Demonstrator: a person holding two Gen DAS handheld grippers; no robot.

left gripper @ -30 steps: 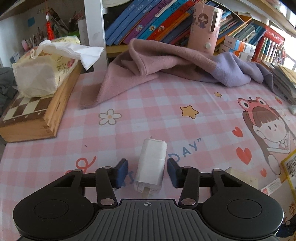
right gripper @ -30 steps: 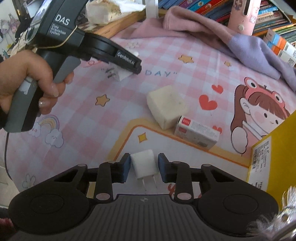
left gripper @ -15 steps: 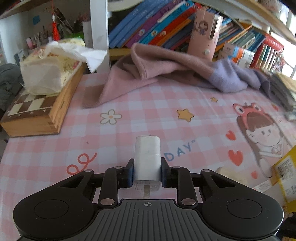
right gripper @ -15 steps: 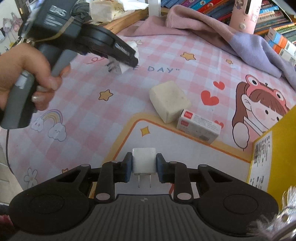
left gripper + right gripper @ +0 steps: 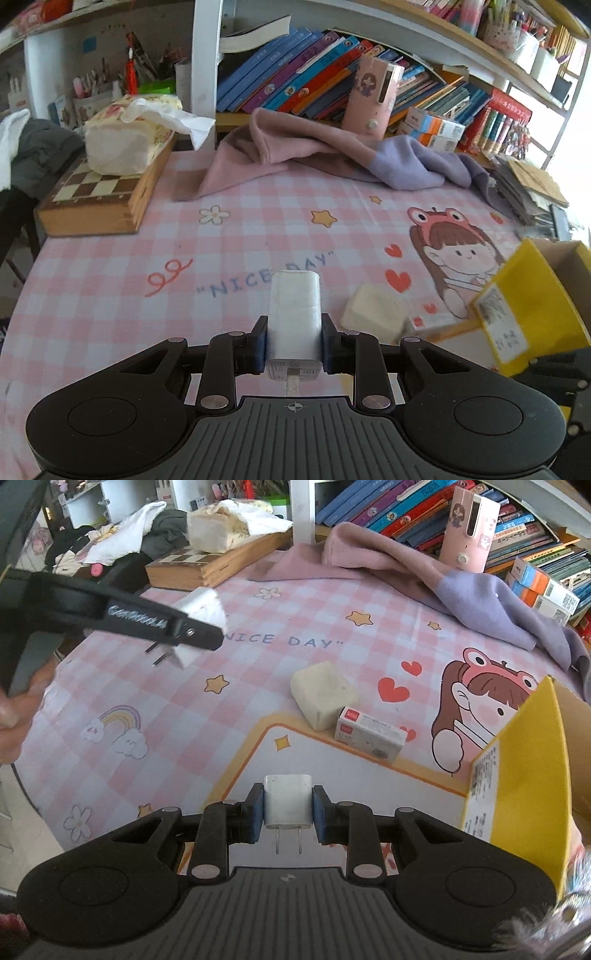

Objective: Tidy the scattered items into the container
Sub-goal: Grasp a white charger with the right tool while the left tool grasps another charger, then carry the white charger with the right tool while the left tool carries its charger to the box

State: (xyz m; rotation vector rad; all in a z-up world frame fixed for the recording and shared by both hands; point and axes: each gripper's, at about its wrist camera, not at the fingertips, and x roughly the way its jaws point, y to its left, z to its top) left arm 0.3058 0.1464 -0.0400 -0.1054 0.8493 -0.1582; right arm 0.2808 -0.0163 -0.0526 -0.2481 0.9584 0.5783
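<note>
My left gripper (image 5: 293, 341) is shut on a tall white charger (image 5: 294, 314) and holds it above the pink mat; it also shows in the right wrist view (image 5: 199, 607). My right gripper (image 5: 287, 814) is shut on a small white plug adapter (image 5: 287, 804), prongs toward the camera, lifted off the mat. The yellow cardboard box (image 5: 524, 771) stands open at the right; it also shows in the left wrist view (image 5: 517, 302). A cream block (image 5: 323, 694) and a small white-and-red box (image 5: 369, 734) lie on the mat beside it.
A pink and purple cloth (image 5: 332, 158) lies along the back under the bookshelf. A wooden chessboard box (image 5: 99, 199) with a tissue pack (image 5: 125, 144) sits at the back left. A pink device (image 5: 373, 98) stands by the books.
Both grippers closed on their chargers and lifted them off the mat. The left gripper has moved right, toward the yellow box.
</note>
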